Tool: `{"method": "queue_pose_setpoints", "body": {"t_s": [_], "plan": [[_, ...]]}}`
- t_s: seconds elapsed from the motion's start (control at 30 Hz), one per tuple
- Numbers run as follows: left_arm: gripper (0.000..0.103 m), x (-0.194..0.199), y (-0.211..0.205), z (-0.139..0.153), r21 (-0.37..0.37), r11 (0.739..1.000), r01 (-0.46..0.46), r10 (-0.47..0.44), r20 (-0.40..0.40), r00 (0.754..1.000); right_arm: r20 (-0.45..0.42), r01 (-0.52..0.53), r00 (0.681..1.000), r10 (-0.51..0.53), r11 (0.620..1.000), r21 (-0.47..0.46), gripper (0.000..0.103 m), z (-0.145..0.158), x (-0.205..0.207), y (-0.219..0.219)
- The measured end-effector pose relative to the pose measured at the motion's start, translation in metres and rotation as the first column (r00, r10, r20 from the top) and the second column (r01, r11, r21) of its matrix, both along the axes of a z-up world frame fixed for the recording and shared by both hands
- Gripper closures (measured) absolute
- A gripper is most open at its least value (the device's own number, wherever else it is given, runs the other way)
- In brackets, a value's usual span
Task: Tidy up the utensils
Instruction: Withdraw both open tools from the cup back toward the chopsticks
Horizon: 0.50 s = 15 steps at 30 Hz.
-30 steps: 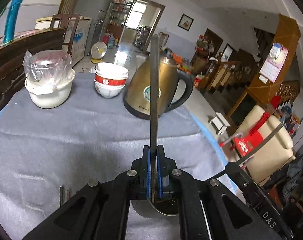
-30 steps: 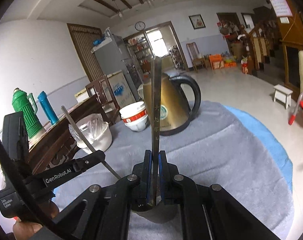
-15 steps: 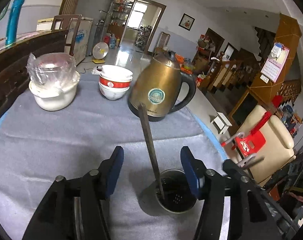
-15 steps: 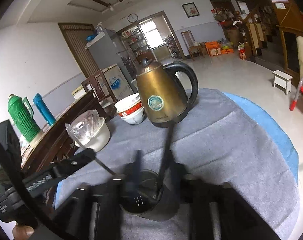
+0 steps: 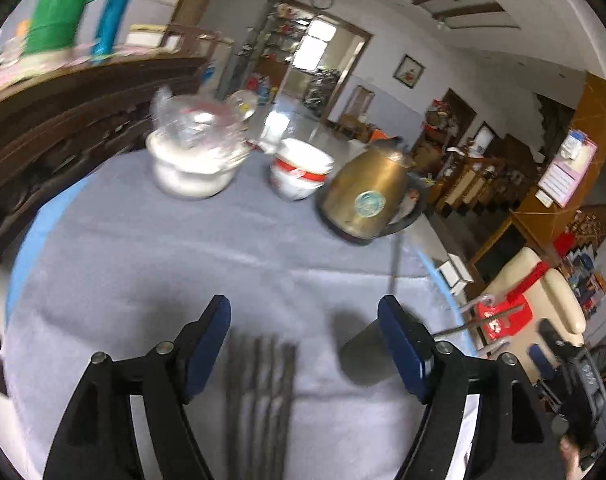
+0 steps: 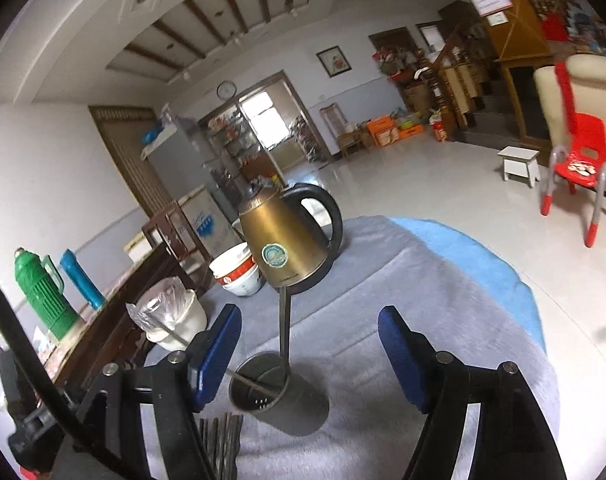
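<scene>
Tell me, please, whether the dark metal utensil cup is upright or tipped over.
Upright: the dark metal utensil cup stands on the grey cloth, its mouth upward, two utensils leaning inside.

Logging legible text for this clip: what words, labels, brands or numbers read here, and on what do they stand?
Nothing can be read clearly in either view.
Round badge on the brass kettle: print too small to read.
Wall calendar: blurred.
Blue logo on the chest freezer: too small to read.
Red band on the stacked bowls: marks unreadable.
</scene>
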State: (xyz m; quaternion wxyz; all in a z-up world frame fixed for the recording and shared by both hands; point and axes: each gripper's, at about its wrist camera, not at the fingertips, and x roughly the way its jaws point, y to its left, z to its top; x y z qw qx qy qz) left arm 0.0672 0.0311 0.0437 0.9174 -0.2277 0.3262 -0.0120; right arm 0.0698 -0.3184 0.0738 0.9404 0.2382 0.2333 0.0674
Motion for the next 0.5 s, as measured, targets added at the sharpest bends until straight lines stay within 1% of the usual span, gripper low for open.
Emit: {"method": "queue_pose_setpoints", "body": {"t_s": [0.1, 0.13, 0.23, 0.3, 0.4, 0.5], "plan": [[0.026, -0.019, 0.015, -0.021, 0.0, 0.999, -0.037, 0.037, -0.05, 0.998, -0.001, -0.012, 1.0, 0.012, 1.0, 0.004, 0.028, -0.006, -0.028, 0.006], [0.026, -0.027, 0.023, -0.033, 0.003, 0.998, -0.058, 0.058, -0.075, 0.995, -0.007, -0.024, 1.0, 0.024, 1.0, -0.003, 0.028, -0.01, -0.038, 0.01], [0.026, -0.044, 0.043, -0.066, -0.008, 0.993, -0.121, 0.118, -0.159, 0.98, -0.044, -0.076, 0.996, 0.075, 0.996, -0.039, 0.028, -0.026, -0.057, 0.03], [0.026, -0.056, 0.055, -0.083, -0.027, 0.985, -0.169, 0.16, -0.205, 0.966, -0.092, -0.125, 0.989, 0.12, 0.99, -0.057, 0.028, -0.041, -0.064, 0.045], [0.026, -0.07, 0.064, -0.095, -0.018, 0.98, -0.198, 0.189, -0.225, 0.956, -0.164, -0.185, 0.971, 0.175, 0.982, -0.043, 0.028, -0.061, -0.069, 0.063], [0.026, -0.079, 0.062, -0.098, 0.003, 0.98, -0.198, 0.194, -0.225, 0.955, -0.211, -0.236, 0.952, 0.221, 0.97, -0.052, 0.028, -0.072, -0.071, 0.08]]}}
